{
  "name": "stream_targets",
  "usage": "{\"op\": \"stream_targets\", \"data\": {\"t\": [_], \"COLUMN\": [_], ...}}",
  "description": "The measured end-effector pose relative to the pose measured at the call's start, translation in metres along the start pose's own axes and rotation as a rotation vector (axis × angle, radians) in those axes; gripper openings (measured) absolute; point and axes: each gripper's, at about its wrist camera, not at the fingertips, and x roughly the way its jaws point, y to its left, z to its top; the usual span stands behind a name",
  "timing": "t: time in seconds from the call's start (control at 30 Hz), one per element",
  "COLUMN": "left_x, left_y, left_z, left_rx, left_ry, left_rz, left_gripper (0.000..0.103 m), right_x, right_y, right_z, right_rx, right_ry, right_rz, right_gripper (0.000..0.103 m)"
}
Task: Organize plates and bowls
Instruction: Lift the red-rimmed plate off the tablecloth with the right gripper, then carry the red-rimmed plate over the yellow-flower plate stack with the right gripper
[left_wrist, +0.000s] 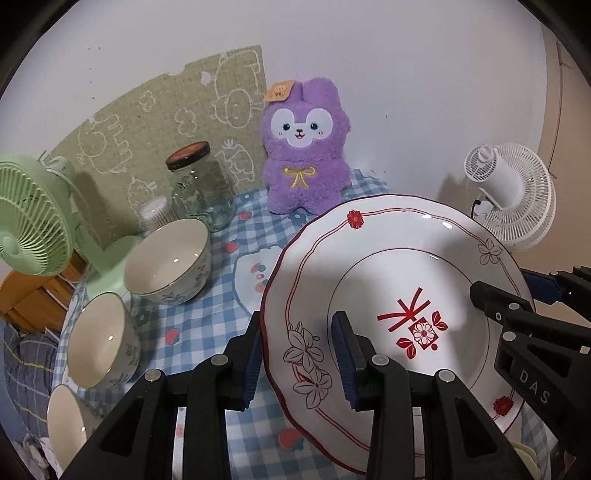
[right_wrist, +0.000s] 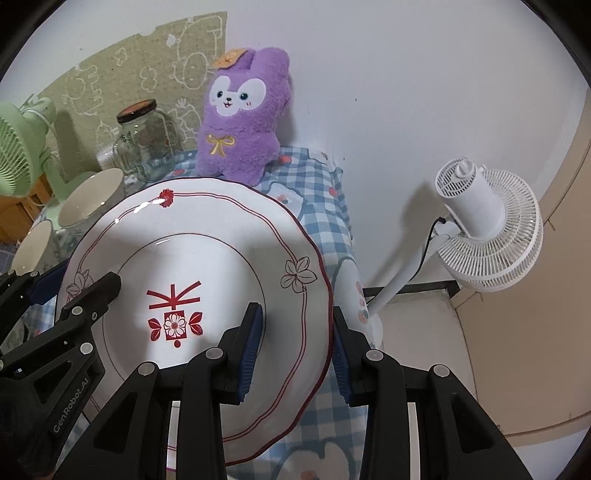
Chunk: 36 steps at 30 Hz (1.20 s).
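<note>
**Plate gripped at both edges above the checked counter**

At the far left a green fan (left_wrist: 31, 218) is seen at the edge of the counter (left_wrist: 207, 317), which is covered by a blue-and-white checked cloth. Beside the fan three cream-lined bowls are lined up: the nearest bowl (left_wrist: 68, 424) at the lower left, the middle bowl (left_wrist: 101, 339) just behind it, and the farthest bowl (left_wrist: 168, 260) beyond that. Behind them a glass jar (left_wrist: 201, 188) with a dark lid is stood upright, and a purple plush toy (left_wrist: 304, 147) is propped against the wall.

The white plate (left_wrist: 388, 280), decorated in red, is held tilted above the cloth. Its left rim is pinched by the left claw (left_wrist: 297, 358), one blue pad under the rim and one on the upper face. Its right rim is pinched in the same way by the right claw (right_wrist: 297, 358), seen in the right wrist view with the rim between its pads. Both claws are thus closed on the plate, not spread.

At the far right a white fan (right_wrist: 487, 236) is seen beyond the counter edge.
</note>
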Motion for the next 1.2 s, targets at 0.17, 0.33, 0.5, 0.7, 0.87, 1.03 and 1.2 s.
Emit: {"op": "stream_targets", "data": {"t": [0.17,0.33,0.5,0.7,0.87,1.03,1.2], "left_x": [-0.019,-0.034,-0.050,-0.065,-0.071,-0.078,-0.084], "left_y": [0.003,0.006,0.008,0.012,0.012,0.009,0.006], "left_z": [-0.008,-0.019,-0.033,-0.049,-0.060,-0.072,-0.084], "left_rx": [-0.015,-0.020,-0.024,-0.040,-0.039,-0.037,-0.034], "left_ry": [-0.025,-0.033,-0.046,-0.050,-0.049,-0.047,-0.046], "left_rz": [0.018,0.020,0.017,0.006,-0.003,-0.015,-0.025], "left_gripper": [0.036,0.036,0.036,0.036,0.036,0.036,0.036], "right_x": [-0.021,-0.036,-0.051,-0.068,-0.076,-0.082,-0.088], "right_y": [0.006,0.011,0.014,0.019,0.021,0.021,0.021], "right_z": [-0.009,-0.022,-0.035,-0.051,-0.065,-0.080,-0.093], "right_rx": [-0.003,-0.010,-0.012,-0.024,-0.023,-0.019,-0.017], "right_ry": [-0.016,-0.023,-0.030,-0.038,-0.036,-0.029,-0.028], "right_rz": [0.006,0.011,0.012,-0.002,-0.008,-0.013,-0.019], "right_gripper": [0.038,0.038,0.038,0.038,0.038,0.038,0.038]}}
